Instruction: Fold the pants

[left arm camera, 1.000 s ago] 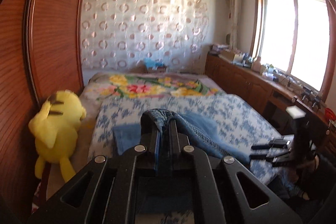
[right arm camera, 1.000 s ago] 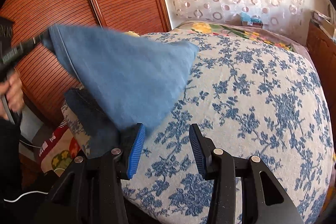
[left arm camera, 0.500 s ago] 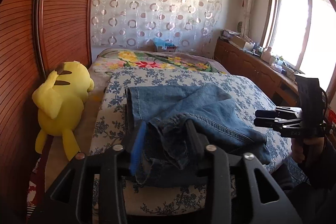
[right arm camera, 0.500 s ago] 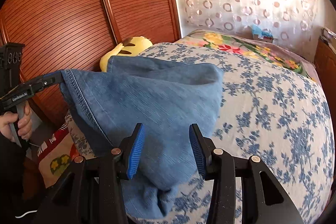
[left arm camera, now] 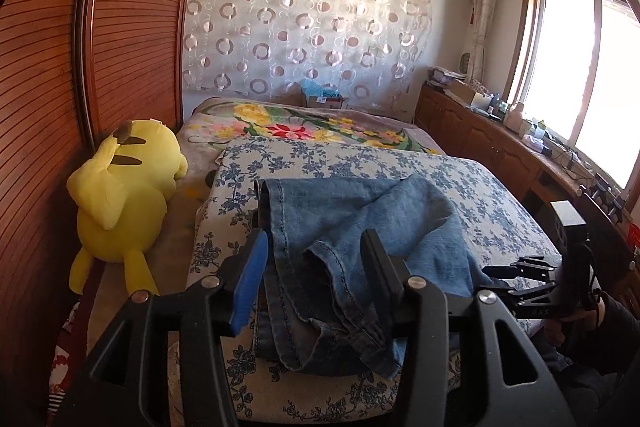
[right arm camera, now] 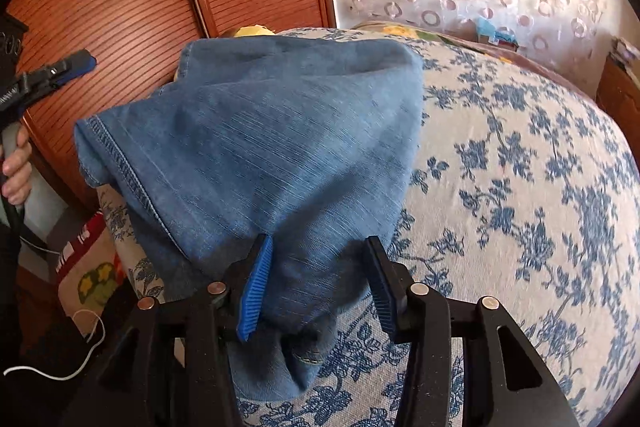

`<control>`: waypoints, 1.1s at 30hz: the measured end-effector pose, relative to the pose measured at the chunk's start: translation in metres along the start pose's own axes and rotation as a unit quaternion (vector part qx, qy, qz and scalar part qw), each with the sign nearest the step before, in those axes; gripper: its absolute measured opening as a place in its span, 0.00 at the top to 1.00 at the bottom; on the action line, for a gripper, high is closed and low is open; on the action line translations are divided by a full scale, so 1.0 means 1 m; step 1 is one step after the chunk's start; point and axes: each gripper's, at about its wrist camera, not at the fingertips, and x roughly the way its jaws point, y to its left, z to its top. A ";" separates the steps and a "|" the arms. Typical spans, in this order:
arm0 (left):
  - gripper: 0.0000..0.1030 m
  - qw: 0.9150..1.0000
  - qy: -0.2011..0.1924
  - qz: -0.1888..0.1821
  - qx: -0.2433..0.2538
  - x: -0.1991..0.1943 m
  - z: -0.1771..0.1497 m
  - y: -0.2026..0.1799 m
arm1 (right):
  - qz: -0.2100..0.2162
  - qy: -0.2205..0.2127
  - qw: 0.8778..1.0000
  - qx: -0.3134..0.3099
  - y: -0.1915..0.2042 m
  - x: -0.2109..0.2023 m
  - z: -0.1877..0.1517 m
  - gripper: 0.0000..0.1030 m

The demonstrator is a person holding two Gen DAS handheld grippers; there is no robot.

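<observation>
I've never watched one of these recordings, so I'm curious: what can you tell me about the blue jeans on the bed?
The jeans are mid-blue denim, faded in places, with stitched hems and darker seams. They lie folded over themselves in a loose, rumpled heap near the foot of the bed, resting on the blue-flowered cover. A hem edge curls up toward the camera. The left hand-held gripper and the right hand-held gripper both stand open over the cloth, neither one pinching it.

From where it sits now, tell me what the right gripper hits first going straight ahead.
Most likely the folded jeans: the denim already lies between the open fingers of the right gripper. Depth is unclear, but the floral bedspread lies just beneath.
</observation>
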 end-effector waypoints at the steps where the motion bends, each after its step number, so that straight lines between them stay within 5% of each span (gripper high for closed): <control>1: 0.52 1.000 0.005 0.006 -0.003 0.005 0.000 0.000 | 0.003 -0.001 1.000 0.003 -0.001 0.000 0.001 0.52; 13: 0.53 0.997 0.075 -0.020 -0.010 0.077 -0.006 0.002 | -0.004 -0.044 0.999 -0.012 -0.001 0.006 0.024 0.52; 26: 0.62 0.992 0.122 -0.025 -0.001 0.105 -0.019 -0.008 | -0.008 -0.041 0.999 -0.014 -0.002 0.033 0.022 0.52; 30: 0.83 0.992 0.121 -0.040 -0.003 0.103 -0.017 -0.011 | -0.008 -0.042 0.999 -0.012 0.000 0.031 0.022 0.52; 33: 0.84 0.993 0.107 -0.038 0.012 0.095 -0.013 -0.019 | -0.004 -0.045 0.999 -0.006 -0.001 0.030 0.020 0.52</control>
